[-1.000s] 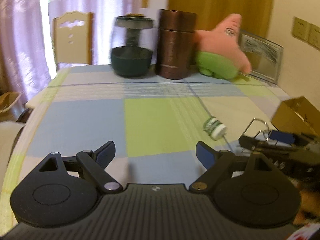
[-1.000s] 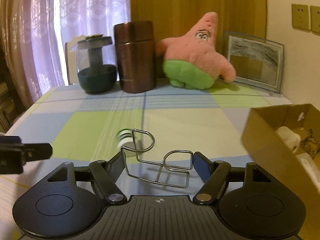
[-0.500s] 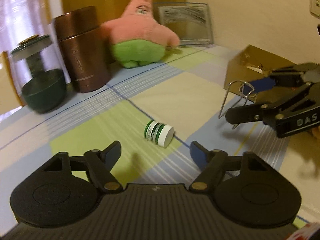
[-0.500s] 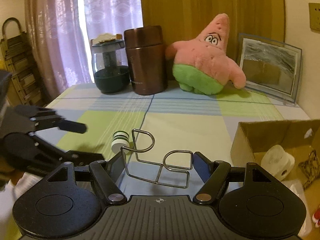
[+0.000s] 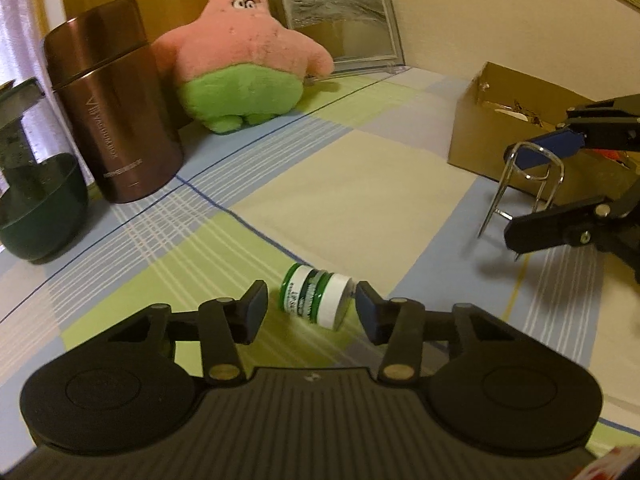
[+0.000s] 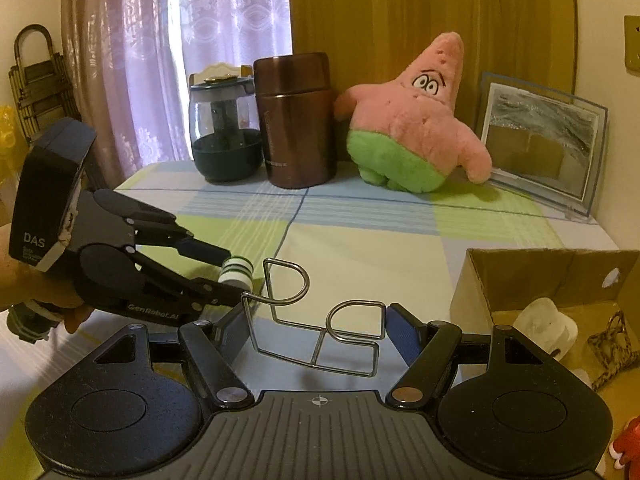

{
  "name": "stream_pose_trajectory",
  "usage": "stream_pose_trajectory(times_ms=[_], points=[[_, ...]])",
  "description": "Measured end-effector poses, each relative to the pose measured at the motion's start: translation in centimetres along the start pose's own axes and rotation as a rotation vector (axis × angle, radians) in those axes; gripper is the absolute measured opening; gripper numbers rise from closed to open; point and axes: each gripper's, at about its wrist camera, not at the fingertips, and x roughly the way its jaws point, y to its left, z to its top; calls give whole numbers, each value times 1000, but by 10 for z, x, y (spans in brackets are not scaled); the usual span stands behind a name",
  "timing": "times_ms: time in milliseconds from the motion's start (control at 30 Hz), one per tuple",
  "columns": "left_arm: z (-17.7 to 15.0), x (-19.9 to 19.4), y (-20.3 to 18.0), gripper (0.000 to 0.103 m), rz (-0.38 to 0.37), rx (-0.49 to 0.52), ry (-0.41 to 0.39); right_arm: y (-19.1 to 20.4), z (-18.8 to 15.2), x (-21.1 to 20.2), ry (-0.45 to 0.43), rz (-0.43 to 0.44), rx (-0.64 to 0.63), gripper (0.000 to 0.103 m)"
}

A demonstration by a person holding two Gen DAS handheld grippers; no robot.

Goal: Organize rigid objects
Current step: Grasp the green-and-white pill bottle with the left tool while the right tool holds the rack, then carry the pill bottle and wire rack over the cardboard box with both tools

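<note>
Now | left gripper (image 5: 308,310) fingers spread wide, small green-and-white plastic jar (image 5: 318,301) lying between them on checked surface (image 5: 360,184) | right gripper (image 6: 316,330) fingers clamp bent silver wire rack (image 6: 320,326).

A small green-and-white jar (image 5: 318,300) is seen lying on its side on the checked desk (image 5: 360,200), between the spread jaws of the left gripper (image 5: 308,310); contact with either pad cannot be made out. At the right edge, a bent wire piece (image 5: 520,184) is held by the right gripper (image 5: 560,184) in front of a cardboard box (image 5: 480,140). A brown canister (image 5: 112,100), a pink plush star (image 5: 244,68) and a glass frame (image 5: 340,28) are set along the far side.
</note>
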Motion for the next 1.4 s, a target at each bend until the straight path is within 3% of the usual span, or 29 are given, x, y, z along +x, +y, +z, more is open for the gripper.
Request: stream_pose_trajectory(times_ms=[67,133,533,900,1200,1400], points=[[1,0,-2,31,-5,-1,5,-1,-1,0,5,-2,6,70],[1,-2,-5,27,7,-14,10,0,-1,-1,7,-3,12,70],[-17,-55,-44,26,151,-243,62,9,-16,-37,23,4,22,70],[-23,-139,-111,26,244,-475,49,22,-45,-125,36,-6,34,70],[-13,-199,-183,26,325,-529,7,20,-60,-203,7,-38,88,70],[-10,-215,-232,26,329,-560,-12,4,-71,-249,-5,-89,128,70]])
